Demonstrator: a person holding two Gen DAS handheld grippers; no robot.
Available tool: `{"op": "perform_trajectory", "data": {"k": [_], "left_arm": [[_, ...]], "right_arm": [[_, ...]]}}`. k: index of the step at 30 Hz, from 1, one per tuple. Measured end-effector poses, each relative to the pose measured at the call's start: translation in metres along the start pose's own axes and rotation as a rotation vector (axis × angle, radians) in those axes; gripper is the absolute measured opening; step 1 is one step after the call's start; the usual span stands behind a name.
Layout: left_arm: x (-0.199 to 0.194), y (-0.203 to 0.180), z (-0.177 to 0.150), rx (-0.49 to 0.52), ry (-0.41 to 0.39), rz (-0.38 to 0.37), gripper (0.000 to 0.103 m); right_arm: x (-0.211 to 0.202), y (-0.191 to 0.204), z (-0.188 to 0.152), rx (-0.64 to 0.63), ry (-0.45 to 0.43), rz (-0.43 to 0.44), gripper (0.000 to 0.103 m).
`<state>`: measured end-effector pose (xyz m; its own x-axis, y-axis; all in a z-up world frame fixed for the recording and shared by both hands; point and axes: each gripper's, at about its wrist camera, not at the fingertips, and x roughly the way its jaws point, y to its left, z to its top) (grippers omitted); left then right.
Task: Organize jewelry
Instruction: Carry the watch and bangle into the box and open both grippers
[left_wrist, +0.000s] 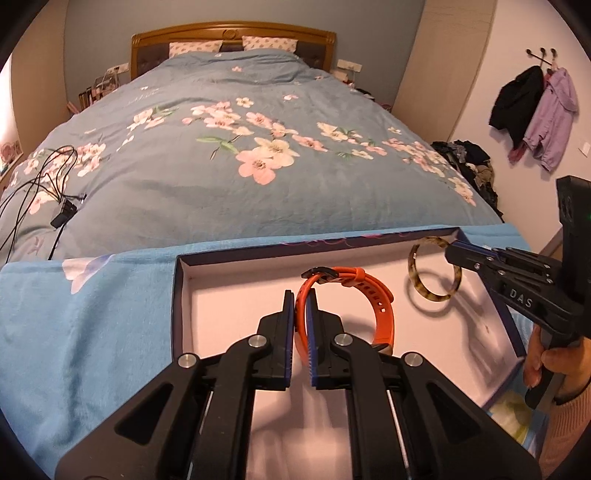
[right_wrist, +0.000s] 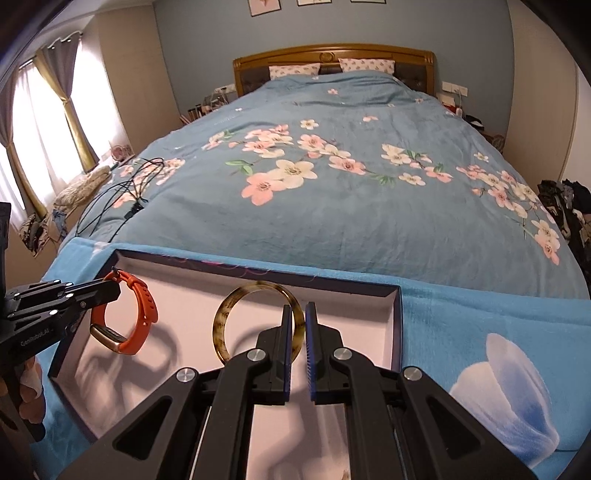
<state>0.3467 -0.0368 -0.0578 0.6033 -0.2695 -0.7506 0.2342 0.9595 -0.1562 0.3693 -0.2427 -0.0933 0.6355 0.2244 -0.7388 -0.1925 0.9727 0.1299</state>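
My left gripper is shut on an orange watch band and holds it above a shallow box with a pale inside. It also shows in the right wrist view, the band hanging from the left gripper. My right gripper is shut on a tortoiseshell bangle, held upright over the same box. In the left wrist view the bangle hangs from the right gripper near the box's far right corner.
The box lies on a light blue towel at the foot of a bed with a blue floral quilt. Black cables lie on the quilt at left. Clothes are piled on the floor at right.
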Motion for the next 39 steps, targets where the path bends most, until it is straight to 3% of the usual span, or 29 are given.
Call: {"op": "perform_trajectory", "data": {"k": [18,23,24,28,34,39], "left_arm": [[0.046,0.013,0.024,-0.067,0.109,0.034,0.009],[0.051,0.019,0.024,-0.111,0.130,0.020,0.024],[0.047,0.020,0.022,-0.112,0.113,0.026,0.025],[0.018,0.017,0.015,-0.085,0.019,0.031,0.046],[-0.062,-0.002,-0.019,0.049,-0.196,0.059,0.063],[-0.112,-0.010,-0.062,0.126,-0.250,0.049,0.064]], "right_arm": [[0.025,0.000,0.013,0.030,0.093,-0.024,0.008],[0.016,-0.003,0.012,0.050,0.063,-0.019,0.015],[0.011,-0.004,0.011,0.051,0.053,-0.009,0.017],[-0.023,-0.001,0.002,0.027,-0.023,0.031,0.027],[-0.089,0.013,-0.032,-0.069,-0.136,0.107,0.041],[-0.116,0.023,-0.076,-0.127,-0.139,0.165,0.041]]}}
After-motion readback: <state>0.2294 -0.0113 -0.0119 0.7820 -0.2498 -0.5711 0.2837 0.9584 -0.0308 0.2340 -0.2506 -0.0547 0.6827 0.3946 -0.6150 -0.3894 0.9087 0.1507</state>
